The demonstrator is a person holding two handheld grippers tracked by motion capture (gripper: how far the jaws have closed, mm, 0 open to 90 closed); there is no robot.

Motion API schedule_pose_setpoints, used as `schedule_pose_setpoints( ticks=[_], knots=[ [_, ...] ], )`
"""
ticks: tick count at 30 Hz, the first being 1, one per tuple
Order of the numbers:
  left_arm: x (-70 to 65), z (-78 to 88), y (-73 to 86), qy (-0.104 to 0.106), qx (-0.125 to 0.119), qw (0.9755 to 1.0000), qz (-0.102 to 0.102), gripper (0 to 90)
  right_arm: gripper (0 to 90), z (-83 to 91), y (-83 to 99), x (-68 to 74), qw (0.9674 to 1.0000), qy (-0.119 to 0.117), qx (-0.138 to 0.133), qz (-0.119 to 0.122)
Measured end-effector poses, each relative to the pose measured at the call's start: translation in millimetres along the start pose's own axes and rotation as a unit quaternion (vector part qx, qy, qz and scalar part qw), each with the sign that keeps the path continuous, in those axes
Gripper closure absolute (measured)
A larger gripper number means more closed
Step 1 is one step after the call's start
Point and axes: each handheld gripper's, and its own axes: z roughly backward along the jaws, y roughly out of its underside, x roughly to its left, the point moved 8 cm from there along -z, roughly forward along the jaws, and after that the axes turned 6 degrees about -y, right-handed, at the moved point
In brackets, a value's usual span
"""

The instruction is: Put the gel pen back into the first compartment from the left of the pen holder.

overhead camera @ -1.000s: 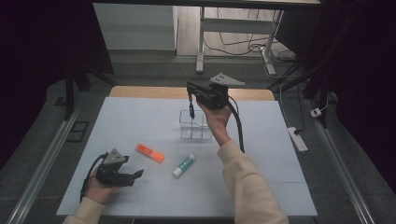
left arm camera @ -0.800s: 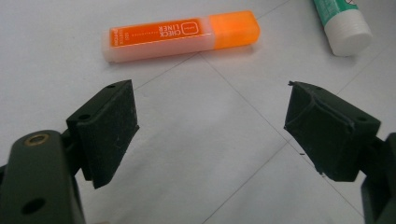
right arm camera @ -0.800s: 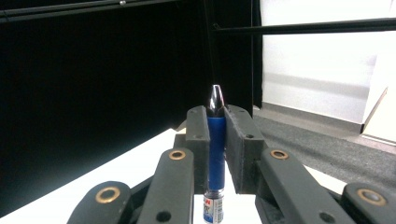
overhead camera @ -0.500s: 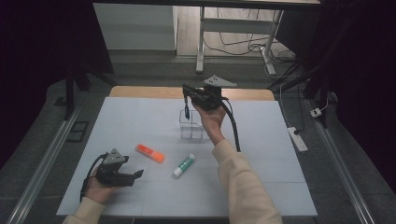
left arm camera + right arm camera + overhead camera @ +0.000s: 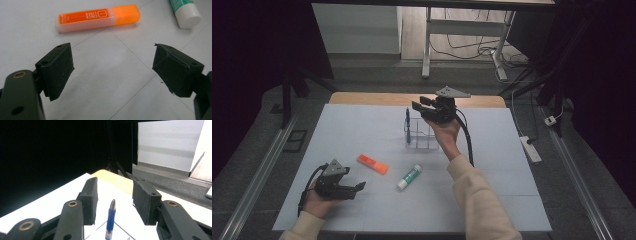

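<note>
A blue pen [image 5: 408, 122] stands upright in the left part of a clear plastic holder [image 5: 424, 142] at the back middle of the white table. My right gripper [image 5: 417, 106] hovers just above and right of it, pointing left. In the right gripper view the pen [image 5: 110, 219] rises between the jaws of my right gripper [image 5: 115, 195], which have just been opening, and no pad touches it. My left gripper [image 5: 360, 188] rests open at the front left. Ahead of its pads [image 5: 58, 68] lie an orange highlighter [image 5: 97, 18] and a green-and-white glue stick [image 5: 186, 12].
The highlighter [image 5: 372, 164] and glue stick [image 5: 409, 177] lie on the table's front half, between the two hands. A wooden edge [image 5: 377, 98] runs along the back of the table. A power strip [image 5: 530, 148] lies on the floor to the right.
The right gripper's jaws have opened and let go of the blue pen, which has dropped from hanging in the grip to standing in the clear holder. The left hand has not moved.
</note>
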Motion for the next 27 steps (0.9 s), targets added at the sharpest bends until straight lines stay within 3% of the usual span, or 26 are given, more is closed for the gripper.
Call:
schedule_pose_setpoints(
  ticks=[10,27],
  knots=[
    [1.0,0.2,0.5,-0.002,0.001,1.0000,0.000,16.6,55.1,26.4,18.8,-8.1,0.9996,0.010,0.023,0.014],
    [1.1,-0.5,0.6,-0.003,0.003,1.0000,0.002,16.6,54.4,70.4,60.5,-23.1,0.9976,0.017,0.066,0.001]
  ],
)
